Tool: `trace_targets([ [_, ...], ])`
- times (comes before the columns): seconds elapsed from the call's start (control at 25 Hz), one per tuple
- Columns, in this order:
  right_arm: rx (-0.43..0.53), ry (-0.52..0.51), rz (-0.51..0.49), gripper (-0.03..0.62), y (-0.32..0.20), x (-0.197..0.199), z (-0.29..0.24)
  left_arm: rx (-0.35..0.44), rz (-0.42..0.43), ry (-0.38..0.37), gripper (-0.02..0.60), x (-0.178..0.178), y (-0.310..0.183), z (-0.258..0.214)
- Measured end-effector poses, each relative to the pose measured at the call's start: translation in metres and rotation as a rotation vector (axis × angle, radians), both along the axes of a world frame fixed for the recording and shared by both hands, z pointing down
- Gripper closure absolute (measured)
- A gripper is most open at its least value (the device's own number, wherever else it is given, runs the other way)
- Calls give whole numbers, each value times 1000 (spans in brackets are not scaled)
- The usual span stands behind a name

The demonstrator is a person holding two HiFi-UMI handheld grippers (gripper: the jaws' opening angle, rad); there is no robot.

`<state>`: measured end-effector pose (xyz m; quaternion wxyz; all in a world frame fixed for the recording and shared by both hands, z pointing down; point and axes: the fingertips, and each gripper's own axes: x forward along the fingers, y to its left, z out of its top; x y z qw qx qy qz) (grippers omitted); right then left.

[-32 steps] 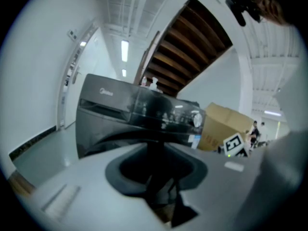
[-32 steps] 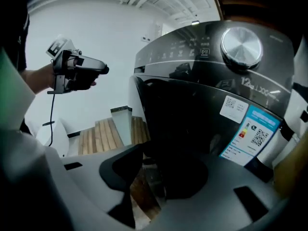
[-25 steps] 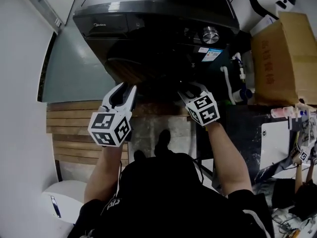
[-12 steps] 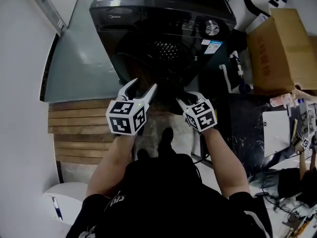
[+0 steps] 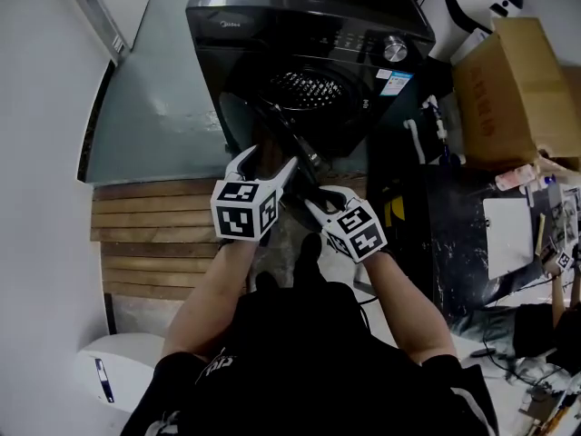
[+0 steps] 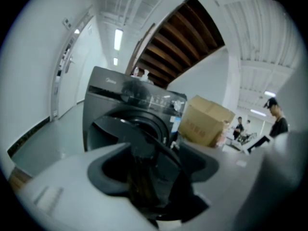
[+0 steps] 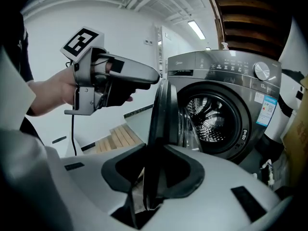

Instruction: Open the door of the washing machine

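Observation:
The dark front-loading washing machine (image 5: pixel 300 7) stands ahead with its round door (image 5: pixel 289 148) swung out towards me, baring the steel drum (image 5: pixel 309 87). My right gripper (image 5: pixel 313 207) has the door's rim (image 7: pixel 161 124) edge-on between its jaws (image 7: pixel 151 177), which are closing and pressing on it. My left gripper (image 5: pixel 263 162) is beside the door's left side, its jaws (image 6: pixel 151 172) spread wide and still opening. The dark door glass (image 6: pixel 144 148) shows in the gap, untouched by the pads. From the right gripper view, the left gripper (image 7: pixel 149 77) hangs just left of the door's top edge.
A large cardboard box (image 5: pixel 508 98) stands right of the machine. A dark cluttered bench (image 5: pixel 508 234) is at my right. Wooden slats (image 5: pixel 154 234) cover the floor at left, with a white bin (image 5: pixel 113 371) behind. People (image 6: pixel 275 119) stand far off.
The door has swung out from the machine and the drum now shows. The right gripper drew back towards me with the rim. The left gripper's jaws spread wide.

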<state>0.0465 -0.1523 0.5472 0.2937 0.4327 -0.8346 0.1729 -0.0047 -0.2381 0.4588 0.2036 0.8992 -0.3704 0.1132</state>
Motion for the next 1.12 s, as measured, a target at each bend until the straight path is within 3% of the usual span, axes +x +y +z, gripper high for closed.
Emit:
trace_targets([
  [0.28,-33,-49,-81,476,23,-51,-1,-23,-26,-19,259,-25,12,15],
  [0.56,-46,-70,-234,464,43,-116,-3,-10,-75,-45,273,-66,14,19],
  [0.76,0,-108,-324,484,48,-148,-16,17,-74,-78,394,-88,22,15],
  [1.12,65,-157,-254,493,20,-131,-42,27,-135,-140,439,-138,21,14],
])
